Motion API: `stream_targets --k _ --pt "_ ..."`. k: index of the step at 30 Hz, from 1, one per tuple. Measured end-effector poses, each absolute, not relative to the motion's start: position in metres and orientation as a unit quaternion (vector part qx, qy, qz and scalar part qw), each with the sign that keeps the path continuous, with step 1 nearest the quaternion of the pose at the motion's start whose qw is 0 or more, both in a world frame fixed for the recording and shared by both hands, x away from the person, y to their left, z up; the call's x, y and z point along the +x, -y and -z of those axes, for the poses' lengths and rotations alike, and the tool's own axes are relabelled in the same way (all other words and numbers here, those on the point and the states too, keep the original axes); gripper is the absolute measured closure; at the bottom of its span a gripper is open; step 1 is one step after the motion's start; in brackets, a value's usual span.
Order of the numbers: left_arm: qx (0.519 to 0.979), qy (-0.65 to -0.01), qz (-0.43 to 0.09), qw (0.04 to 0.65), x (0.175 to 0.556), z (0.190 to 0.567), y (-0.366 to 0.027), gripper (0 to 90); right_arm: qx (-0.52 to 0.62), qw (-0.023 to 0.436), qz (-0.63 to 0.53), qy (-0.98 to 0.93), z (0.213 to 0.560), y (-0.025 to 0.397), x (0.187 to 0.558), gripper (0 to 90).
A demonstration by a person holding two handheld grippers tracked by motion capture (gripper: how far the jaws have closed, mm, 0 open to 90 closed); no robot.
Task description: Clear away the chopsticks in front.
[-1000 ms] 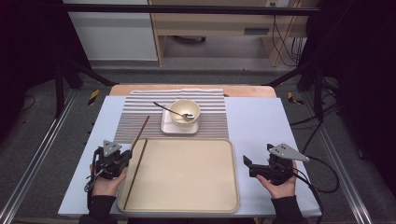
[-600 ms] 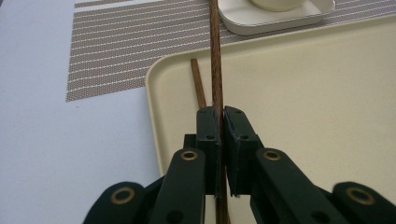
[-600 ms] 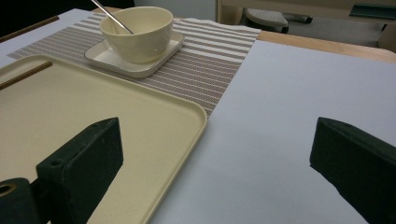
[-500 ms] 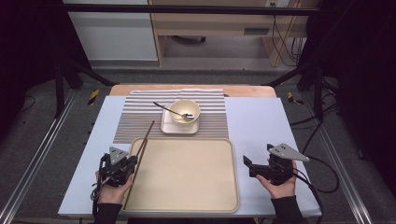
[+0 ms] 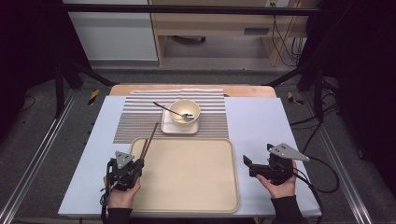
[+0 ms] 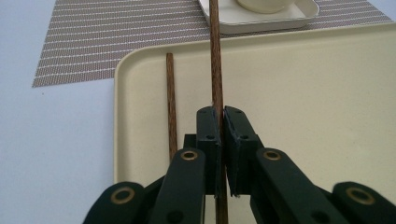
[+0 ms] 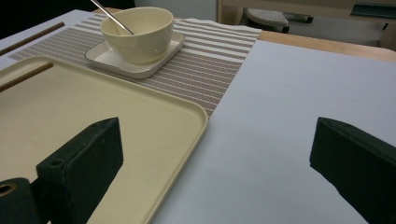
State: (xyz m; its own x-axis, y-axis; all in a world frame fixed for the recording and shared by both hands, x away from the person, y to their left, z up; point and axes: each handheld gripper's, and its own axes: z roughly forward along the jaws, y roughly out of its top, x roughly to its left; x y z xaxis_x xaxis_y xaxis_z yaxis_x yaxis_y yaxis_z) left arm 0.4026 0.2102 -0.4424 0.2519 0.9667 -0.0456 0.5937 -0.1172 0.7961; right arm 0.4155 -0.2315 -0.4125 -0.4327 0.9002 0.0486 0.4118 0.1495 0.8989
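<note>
Left gripper pinching one chopstick over the tray, right gripper just sitting there spread wide with nothing in it.

Containers first: the tray is a smooth cream rounded rectangle in the lower middle of the high view, with the second chopstick lying flat along its left edge, so two wooden sticks total, both thin and dark brown. Upper middle, one round cream bowl sits on one square plate, one metal spoon leaning inside the bowl. Both rest on a striped woven mat.
</note>
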Motion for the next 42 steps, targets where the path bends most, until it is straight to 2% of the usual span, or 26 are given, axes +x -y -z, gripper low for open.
stream_targets --k 16,42 --pt "0.7 -0.572 -0.25 0.347 0.382 0.466 -0.216 84.8 0.461 0.265 -0.458 -0.712 0.413 0.23 0.416 3.1" --pt "0.72 -0.566 -0.253 0.31 0.379 0.476 -0.208 84.6 0.46 0.264 -0.456 -0.715 0.414 0.23 0.416 3.1"
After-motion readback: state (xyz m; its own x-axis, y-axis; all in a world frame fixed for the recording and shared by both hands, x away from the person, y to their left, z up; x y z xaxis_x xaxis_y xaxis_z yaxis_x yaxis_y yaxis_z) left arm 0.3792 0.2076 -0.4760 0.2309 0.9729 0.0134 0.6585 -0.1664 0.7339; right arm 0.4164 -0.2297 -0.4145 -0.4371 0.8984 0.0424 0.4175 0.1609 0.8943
